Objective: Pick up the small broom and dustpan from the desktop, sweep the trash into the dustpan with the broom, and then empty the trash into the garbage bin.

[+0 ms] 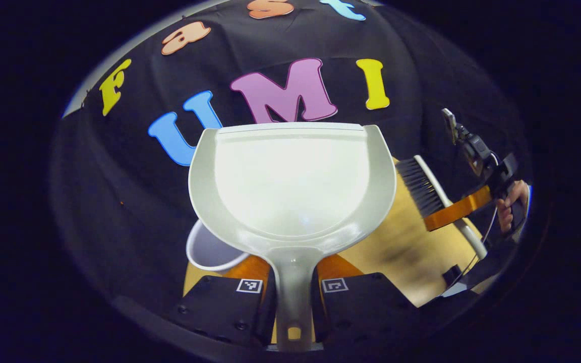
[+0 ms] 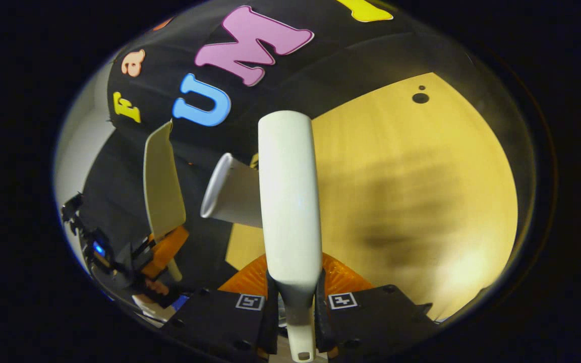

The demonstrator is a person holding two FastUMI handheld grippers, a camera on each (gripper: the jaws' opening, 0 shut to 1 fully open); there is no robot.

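In the left gripper view I have my left gripper (image 1: 293,297) clamped narrow on the handle of the dustpan (image 1: 293,181), both fingers pressing its neck. The pan is lifted and fills the middle; its scoop faces me and I see one pan, with nothing visible inside it. Behind its lower left edge, toward 7 o'clock, one white garbage bin (image 1: 210,249) peeks out, mostly hidden by the pan. At 3 o'clock the small broom (image 1: 429,189) hangs in the air with dark bristles showing, held by the right gripper (image 1: 454,212), with a hand (image 1: 510,204) behind it. The wooden desktop (image 1: 406,252) lies below them.

In the right gripper view my right gripper (image 2: 294,302) is closed tight on the broom handle; here I see the broom's plain white back (image 2: 290,201), bristles hidden. The bin (image 2: 230,194) shows its open rim, just left of the broom and partly covered by it. At 9 o'clock the dustpan (image 2: 162,181) appears edge-on, gripped by the left gripper (image 2: 167,244). The desktop (image 2: 421,191) spreads from 1 to 5 o'clock, with two dark spots (image 2: 420,97) near its far edge.
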